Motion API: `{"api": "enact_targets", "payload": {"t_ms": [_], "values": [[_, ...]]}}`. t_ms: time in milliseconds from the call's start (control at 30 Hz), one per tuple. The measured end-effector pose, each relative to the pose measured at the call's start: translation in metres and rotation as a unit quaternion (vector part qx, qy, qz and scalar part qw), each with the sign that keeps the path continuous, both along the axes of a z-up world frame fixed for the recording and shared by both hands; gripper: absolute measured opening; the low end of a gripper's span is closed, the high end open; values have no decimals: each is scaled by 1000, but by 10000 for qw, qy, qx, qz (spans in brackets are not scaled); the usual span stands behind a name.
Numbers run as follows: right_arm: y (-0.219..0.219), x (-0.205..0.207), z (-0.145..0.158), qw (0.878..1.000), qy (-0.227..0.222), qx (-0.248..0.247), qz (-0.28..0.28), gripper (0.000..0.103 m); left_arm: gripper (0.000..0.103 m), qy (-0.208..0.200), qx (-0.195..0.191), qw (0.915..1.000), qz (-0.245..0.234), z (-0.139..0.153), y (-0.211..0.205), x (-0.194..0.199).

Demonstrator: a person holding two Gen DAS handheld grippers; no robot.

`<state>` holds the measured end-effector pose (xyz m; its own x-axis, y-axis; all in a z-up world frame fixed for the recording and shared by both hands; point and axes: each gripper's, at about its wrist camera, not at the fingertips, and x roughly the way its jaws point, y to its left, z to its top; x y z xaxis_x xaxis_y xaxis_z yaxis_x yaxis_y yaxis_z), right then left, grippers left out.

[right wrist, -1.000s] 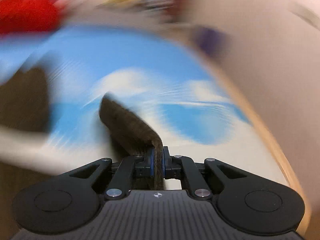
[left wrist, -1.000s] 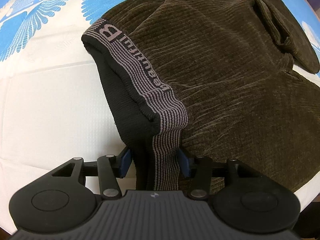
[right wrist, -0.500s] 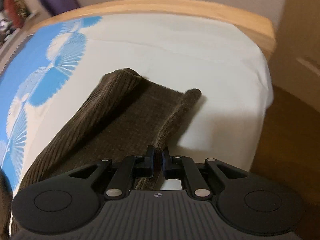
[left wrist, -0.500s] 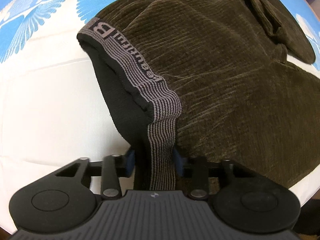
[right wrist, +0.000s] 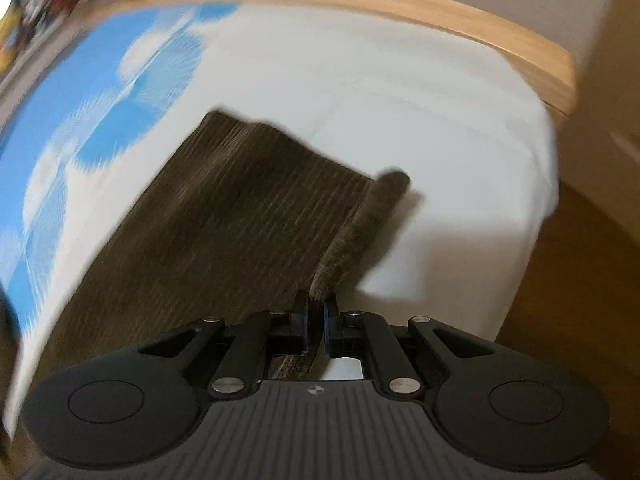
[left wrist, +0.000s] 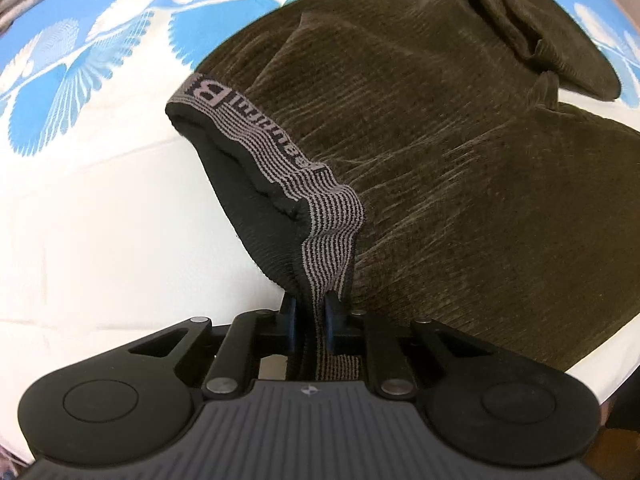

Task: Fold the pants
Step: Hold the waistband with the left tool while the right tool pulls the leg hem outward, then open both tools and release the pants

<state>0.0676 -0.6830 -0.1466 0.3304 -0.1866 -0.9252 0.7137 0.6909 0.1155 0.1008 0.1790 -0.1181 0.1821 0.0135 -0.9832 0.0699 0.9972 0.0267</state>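
Note:
Dark olive corduroy pants (left wrist: 460,152) lie spread on a bed, filling the right of the left wrist view. Their grey striped waistband (left wrist: 288,172) with lettering curves down into my left gripper (left wrist: 310,308), whose jaws are closing and pinch the band, lifting it off the sheet. In the blurred right wrist view a pant leg (right wrist: 240,216) stretches away over the white sheet. My right gripper (right wrist: 316,312) is shut on the leg's raised edge (right wrist: 360,232) near the hem.
The bed sheet (left wrist: 100,220) is white with a blue fan pattern (left wrist: 80,60) further off. A wooden bed frame (right wrist: 440,24) curves around the far edge, and brown floor (right wrist: 580,300) lies beyond the mattress on the right.
The left jaws closed in on the waistband and raised it slightly. The right gripper swung across the bed with the pant leg, which now lies stretched toward the mattress corner.

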Motion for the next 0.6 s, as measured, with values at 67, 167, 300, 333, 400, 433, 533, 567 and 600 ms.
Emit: {"api": "enact_targets", "payload": {"t_ms": [67, 167, 300, 333, 400, 433, 533, 567, 600], "values": [[-2, 1, -5, 9998, 191, -13, -19, 7, 18, 44, -133, 9997, 191, 0, 5, 3], [-10, 4, 0, 9995, 71, -113, -303, 15, 23, -15, -293, 9992, 261, 4, 6, 3], [-1, 5, 12, 9978, -11, -604, -266, 35, 38, 86, -331, 9994, 108, -2, 1, 3], [1, 7, 17, 9962, -50, -820, -290, 39, 39, 199, -173, 9997, 22, -7, 0, 3], [5, 3, 31, 9928, -263, -1137, -283, 44, 43, 300, 92, 9994, -117, -15, -2, -1], [5, 2, 38, 9914, -362, -1230, -266, 44, 42, 296, 92, 9995, -104, -14, -3, -1], [16, 7, 52, 9863, -807, -1431, -170, 44, 41, 67, 268, 9996, -116, -2, -10, 1], [20, 10, 56, 9849, -935, -1454, -104, 44, 41, -117, 307, 9994, -131, 6, -13, 0], [27, 14, 62, 9825, -1089, -1509, 14, 44, 42, -302, 256, 9992, -98, 13, -15, 2]]}}
